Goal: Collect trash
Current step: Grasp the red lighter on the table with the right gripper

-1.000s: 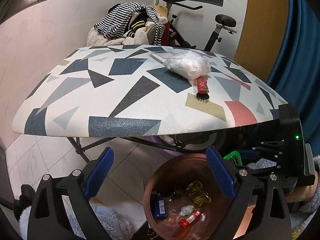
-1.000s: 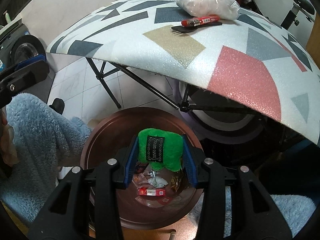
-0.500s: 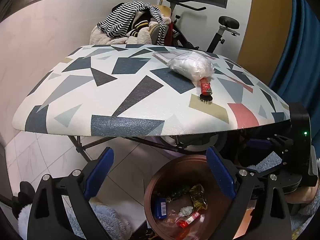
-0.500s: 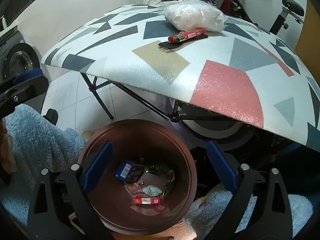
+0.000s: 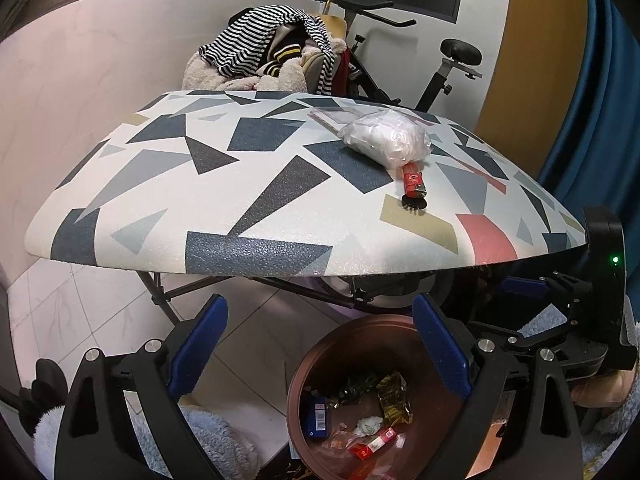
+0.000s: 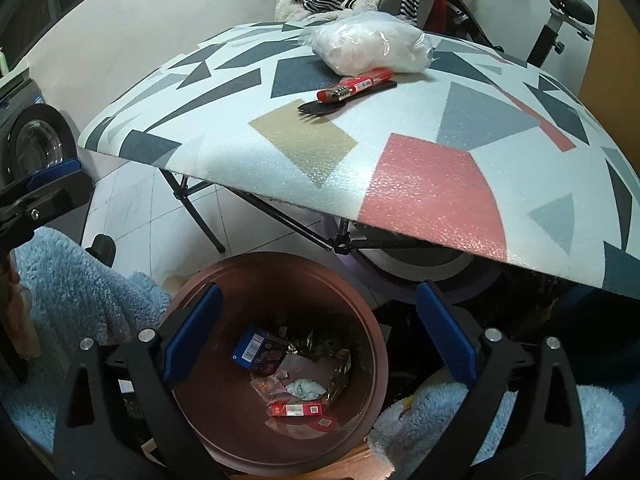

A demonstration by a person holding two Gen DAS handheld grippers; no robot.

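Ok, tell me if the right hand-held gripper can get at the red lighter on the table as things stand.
Probably yes. The right hand-held gripper is open and empty over the bin, and the lighter lies in the open on a black fork, with the plastic bag just behind it.

patterned table [image 5: 256, 216], clear plastic bag [image 5: 386, 140], red lighter [image 5: 413, 179], black fork [image 6: 344, 101]

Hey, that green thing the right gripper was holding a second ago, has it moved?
Yes. The right gripper has just opened and its jaws are empty; the green item no longer shows above the brown bin, and is not visible inside.
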